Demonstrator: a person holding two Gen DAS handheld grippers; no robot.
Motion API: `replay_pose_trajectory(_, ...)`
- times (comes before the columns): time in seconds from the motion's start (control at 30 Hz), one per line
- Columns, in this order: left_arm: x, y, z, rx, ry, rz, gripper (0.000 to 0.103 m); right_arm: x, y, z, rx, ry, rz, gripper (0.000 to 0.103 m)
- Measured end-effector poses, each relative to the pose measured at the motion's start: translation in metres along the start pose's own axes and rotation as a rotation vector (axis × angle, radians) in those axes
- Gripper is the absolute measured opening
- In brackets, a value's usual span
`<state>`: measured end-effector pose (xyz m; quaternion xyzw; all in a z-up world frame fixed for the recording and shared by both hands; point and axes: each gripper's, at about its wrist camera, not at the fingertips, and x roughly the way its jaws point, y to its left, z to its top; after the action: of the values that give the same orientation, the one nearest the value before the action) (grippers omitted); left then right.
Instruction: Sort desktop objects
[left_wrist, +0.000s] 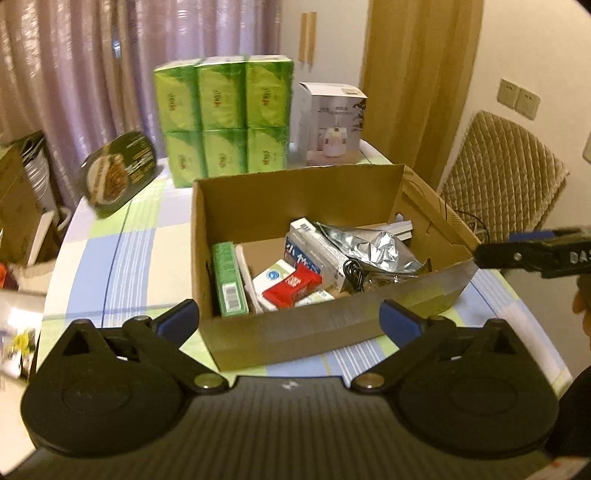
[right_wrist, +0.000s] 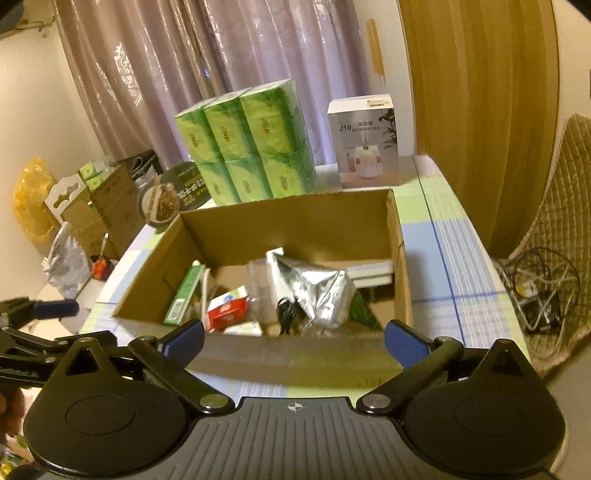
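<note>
**Both grippers open, empty, in front of box**

Left gripper (left_wrist: 290, 319) has fingers spread wide with nothing between the pads; blue pads sit either side of the box's near wall in its own view. Right gripper (right_wrist: 294, 338) is likewise spread wide and empty, hovering at the near edge of the box. Neither touches anything. Right gripper's tip also shows at the right edge of the left view, just beside the box's right corner; left gripper's blue tip shows at the left edge of the right view, off the box's left side.

Box (left_wrist: 295, 332), open cardboard, sits on a checked tablecloth (left_wrist: 110, 258). Near wall carries grey tape.

Inside the box:
- green pack (left_wrist: 231, 282) upright against the left wall
- red packet (left_wrist: 291, 286) lying on white packs, near front
- blue-white carton (left_wrist: 314, 251) in the middle, tilted
- silver foil bag (left_wrist: 376, 245) crumpled, right of centre
- black cable (left_wrist: 354, 275) coiled at the bag's front edge

Behind the box: stack of green tissue packs (left_wrist: 225, 114), white humidifier carton (left_wrist: 332, 122) to its right, dark food tray (left_wrist: 118, 173) leaning at the left. Chair (left_wrist: 506, 173) stands beyond the table on the right. Curtain (left_wrist: 92, 66) at the back.
</note>
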<state>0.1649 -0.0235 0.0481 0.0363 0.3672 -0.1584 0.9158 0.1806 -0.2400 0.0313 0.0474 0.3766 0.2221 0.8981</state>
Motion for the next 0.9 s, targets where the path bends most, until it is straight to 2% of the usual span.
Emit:
replay_pose_trajectory(0.17, -0.026, -0.01, -0.02, -0.045, -0.001, 0.059, 0.102, -0.024, 0.009, -0.013, 0.025, 0.015, -0.011, 0.101)
replay_pose_trajectory(0.37, -0.059, -0.018, -0.04, -0.118, 0.005, 0.035, 0.102, -0.053, 0.02, -0.033, 0.015, 0.02, -0.025, 0.101)
replay_pose_trajectory(0.53, -0.087, -0.03, -0.053, -0.131, -0.014, 0.069, 0.102, -0.069, 0.026, -0.051, -0.023, 0.029, -0.058, 0.101)
replay_pose_trajectory(0.73, -0.102, -0.039, -0.062, -0.144, -0.006, 0.114, 0.102, -0.08, 0.029, -0.064, -0.022, 0.044, -0.061, 0.101)
replay_pose_trajectory(0.9, -0.108, -0.041, -0.064, -0.173, -0.004, 0.104, 0.102, -0.083, 0.031, -0.071, -0.024, 0.055, -0.06, 0.101)
